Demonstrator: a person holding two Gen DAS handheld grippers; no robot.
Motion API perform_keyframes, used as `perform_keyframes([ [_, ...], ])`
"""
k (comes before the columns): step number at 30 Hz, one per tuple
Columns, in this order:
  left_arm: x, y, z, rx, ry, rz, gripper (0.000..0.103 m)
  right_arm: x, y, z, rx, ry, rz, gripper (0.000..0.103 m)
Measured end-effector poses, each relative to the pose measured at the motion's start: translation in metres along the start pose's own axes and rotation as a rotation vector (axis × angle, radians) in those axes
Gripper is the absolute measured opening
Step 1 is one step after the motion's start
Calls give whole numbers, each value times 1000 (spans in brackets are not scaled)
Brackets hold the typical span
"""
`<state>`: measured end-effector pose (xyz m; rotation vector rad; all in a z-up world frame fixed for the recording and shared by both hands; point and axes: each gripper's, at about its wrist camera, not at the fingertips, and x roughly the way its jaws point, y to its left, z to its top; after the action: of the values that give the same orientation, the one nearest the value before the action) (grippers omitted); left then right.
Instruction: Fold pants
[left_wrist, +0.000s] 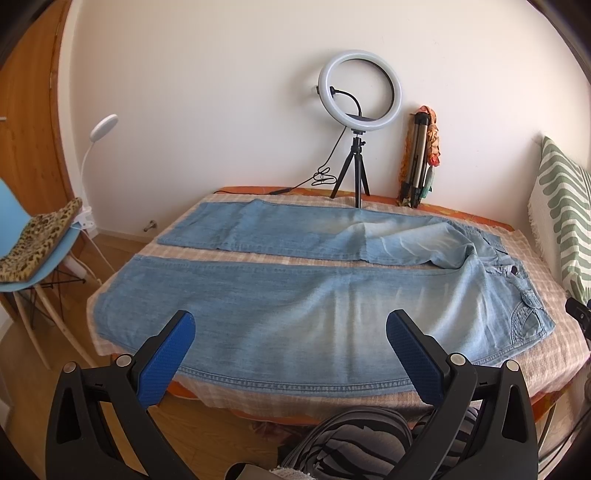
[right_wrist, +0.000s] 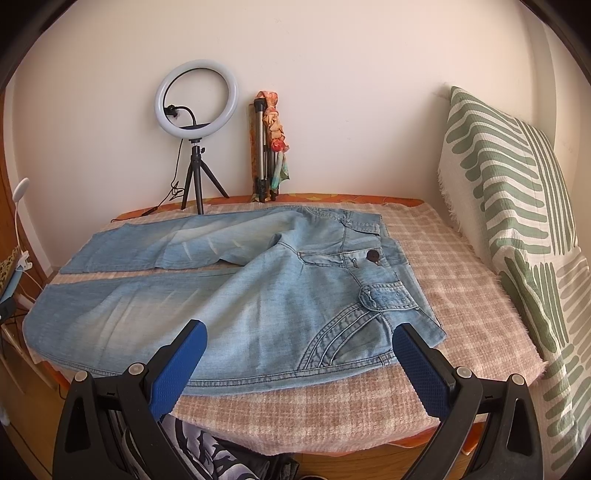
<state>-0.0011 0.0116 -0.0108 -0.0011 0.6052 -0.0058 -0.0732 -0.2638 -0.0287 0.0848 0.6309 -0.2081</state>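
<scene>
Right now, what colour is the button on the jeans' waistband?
Dark brown. The button on the light blue jeans shows best in the right wrist view.

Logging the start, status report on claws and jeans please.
Left claw open, right claw open, both empty. Jeans flat, unfolded. Ring light behind, clear of them.

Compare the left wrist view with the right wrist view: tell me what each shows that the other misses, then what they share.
Left wrist only: a blue chair with a leopard-print cushion, the wooden door, and the leg hems.

Right wrist only: the full striped pillow and the dark waist button seen clearly.

Both: the jeans spread flat on the checked cloth, the ring light, a folded tripod, and an open gripper: left, right.
</scene>
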Motion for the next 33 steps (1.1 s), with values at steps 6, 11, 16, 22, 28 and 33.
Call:
perform_keyframes([
  [6,0,0,0,0,0,0,103,0,0,0,0,0,-1,102],
  [11,0,1,0,1,0,-1,103,0,0,-1,-1,-1,-1,102],
  [16,0,1,0,1,-2,0,103,1,0,-1,-2,0,0,102],
  [22,1,3,0,1,3,3,103,2,2,-2,-6,3,1,102],
  [28,6,11,-3,-12,9,29,103,6,4,-3,-23,-1,7,102],
  [33,13,31,-7,-39,39,57,103,13,2,-4,-49,-3,32,102],
])
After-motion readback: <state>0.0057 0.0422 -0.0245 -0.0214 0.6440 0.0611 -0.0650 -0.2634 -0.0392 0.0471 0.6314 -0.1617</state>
